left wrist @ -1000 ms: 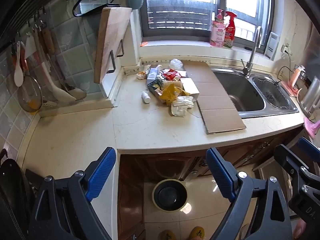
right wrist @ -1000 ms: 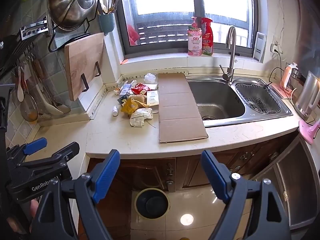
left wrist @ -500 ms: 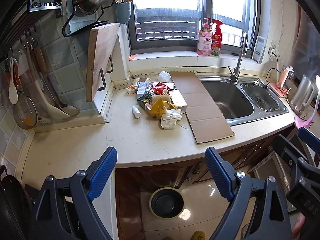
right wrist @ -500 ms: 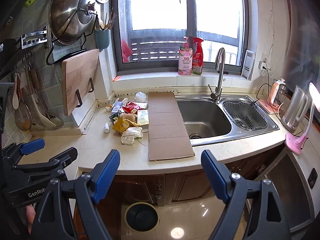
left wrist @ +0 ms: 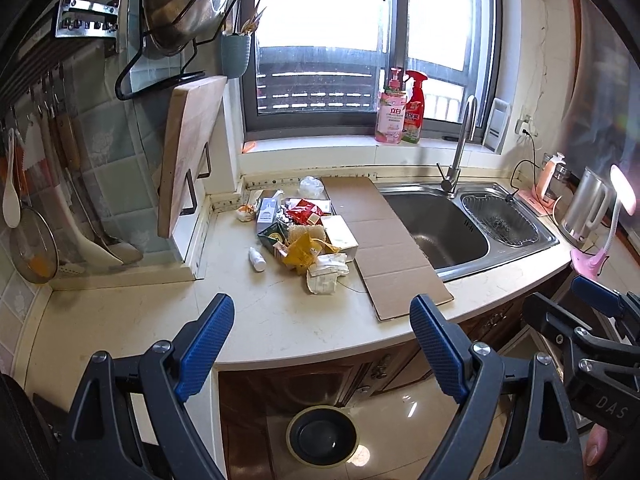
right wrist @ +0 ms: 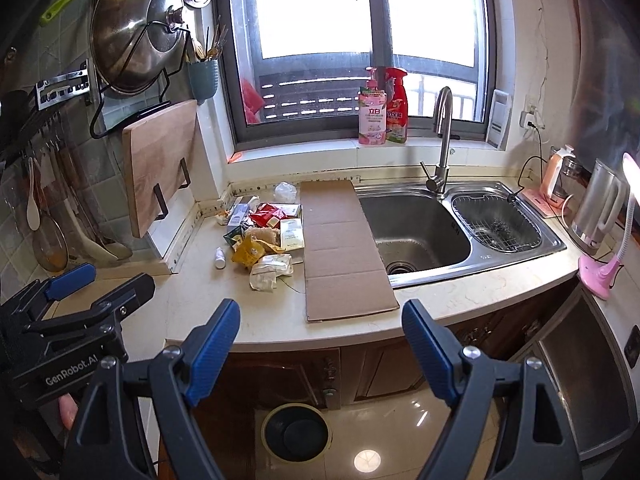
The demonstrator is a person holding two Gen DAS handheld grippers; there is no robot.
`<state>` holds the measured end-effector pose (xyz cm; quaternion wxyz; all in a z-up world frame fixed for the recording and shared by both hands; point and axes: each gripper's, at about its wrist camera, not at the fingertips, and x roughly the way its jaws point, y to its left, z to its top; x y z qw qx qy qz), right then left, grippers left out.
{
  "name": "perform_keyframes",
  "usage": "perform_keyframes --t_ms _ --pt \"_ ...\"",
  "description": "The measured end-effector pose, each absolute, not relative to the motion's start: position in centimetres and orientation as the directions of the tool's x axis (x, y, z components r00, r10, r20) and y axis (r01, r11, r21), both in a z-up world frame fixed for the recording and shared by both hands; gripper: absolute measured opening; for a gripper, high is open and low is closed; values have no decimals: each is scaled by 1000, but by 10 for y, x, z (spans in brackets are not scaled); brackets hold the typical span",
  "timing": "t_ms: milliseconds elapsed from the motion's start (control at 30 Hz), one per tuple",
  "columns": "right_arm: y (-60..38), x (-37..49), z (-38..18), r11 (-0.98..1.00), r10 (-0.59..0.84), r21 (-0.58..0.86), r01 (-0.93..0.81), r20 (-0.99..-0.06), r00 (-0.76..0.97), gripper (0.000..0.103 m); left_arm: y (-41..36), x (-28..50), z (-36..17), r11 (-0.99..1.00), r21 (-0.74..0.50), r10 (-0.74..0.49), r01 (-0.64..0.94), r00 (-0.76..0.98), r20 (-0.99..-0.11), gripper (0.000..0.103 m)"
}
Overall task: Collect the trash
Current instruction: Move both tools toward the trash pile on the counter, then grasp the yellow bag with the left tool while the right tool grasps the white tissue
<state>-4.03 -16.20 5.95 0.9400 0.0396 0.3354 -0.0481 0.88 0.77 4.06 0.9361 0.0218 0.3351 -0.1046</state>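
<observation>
**Trash heaped on the counter, both tongs wide and empty**

A sunlit kitchen: a pale stone counter (left wrist: pixel 280 320) runs under the window, with a steel sink (left wrist: pixel 436 224) to the right and a cutting board (left wrist: pixel 188 152) leaning on the tiled wall at left. The trash pile (left wrist: pixel 308 236) of wrappers, small boxes and crumpled paper sits in the counter's back corner, just beside a flat strip of cardboard (left wrist: pixel 384 240) that partly overlaps the sink's edge. A small white bottle (left wrist: pixel 257 259) lies apart on the pile's left. On the floor below the counter edge stands a round bin (left wrist: pixel 322 436).

The left gripper (left wrist: pixel 320 356) and the right gripper (right wrist: pixel 320 352) both hang short of the counter, jaws spread apart with nothing between them.

To begin well, I would take loose outer pieces first, such as the crumpled white paper nearest the front, pinching across a fold so it does not slip. The cardboard is probably best left until last, or slid toward the edge before lifting.
</observation>
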Motion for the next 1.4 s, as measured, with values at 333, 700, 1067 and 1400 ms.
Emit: perform_keyframes --t_ms 333,700,1067,1400 --pt "-180 24 36 994 26 96 51 -662 749 84 -2 64 15 993 7 -83 122 714 -695 88" --pt "-195 97 22 989 142 121 -81 -692 708 84 -22 119 6 999 13 -12 31 689 -725 88" --pt "-188 133 2 981 195 148 -127 -717 669 84 -15 132 -9 996 83 84 -34 656 -750 88" --pt "-186 159 -20 976 215 141 -166 -752 624 84 -17 164 -25 997 64 77 -43 632 -771 88"
